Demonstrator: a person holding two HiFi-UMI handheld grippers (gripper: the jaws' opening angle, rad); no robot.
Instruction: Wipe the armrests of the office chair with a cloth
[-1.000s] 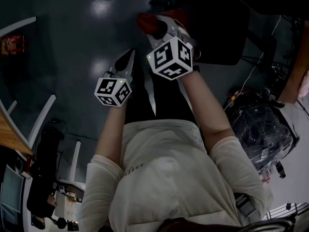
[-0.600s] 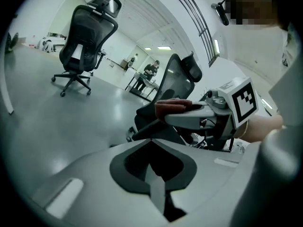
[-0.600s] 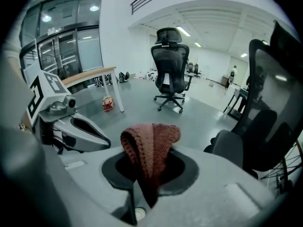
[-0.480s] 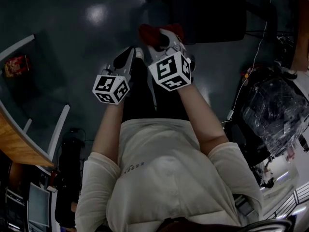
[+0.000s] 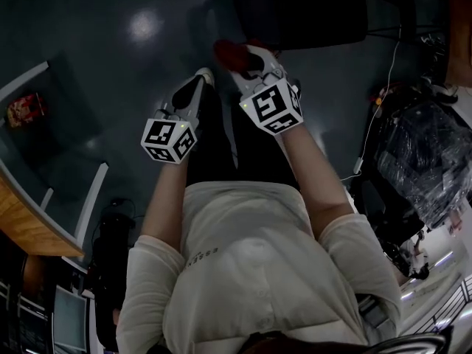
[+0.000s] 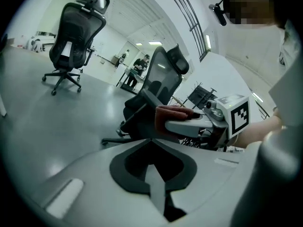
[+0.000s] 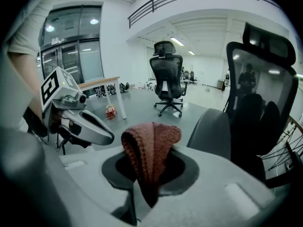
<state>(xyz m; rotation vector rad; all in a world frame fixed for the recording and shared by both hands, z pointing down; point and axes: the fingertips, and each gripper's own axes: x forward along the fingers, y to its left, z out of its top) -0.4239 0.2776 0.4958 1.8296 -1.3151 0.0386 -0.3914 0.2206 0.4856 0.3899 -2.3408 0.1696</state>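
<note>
Two grippers are in your hands, both held just short of the office chair [image 5: 302, 13], which stands in front of you. Your right gripper [image 5: 243, 61] is the one closer to the chair; its jaws are clamped on the red cloth [image 7: 150, 148], which bunches up out of them near the chair's dark seat edge. Your left gripper [image 5: 193, 94] hangs beside the right one, a little farther back from the chair, with its jaws pressed together and nothing between them. A second chair [image 7: 166, 77] stands well beyond the office chair on the grey floor [image 7: 142, 108]
</note>
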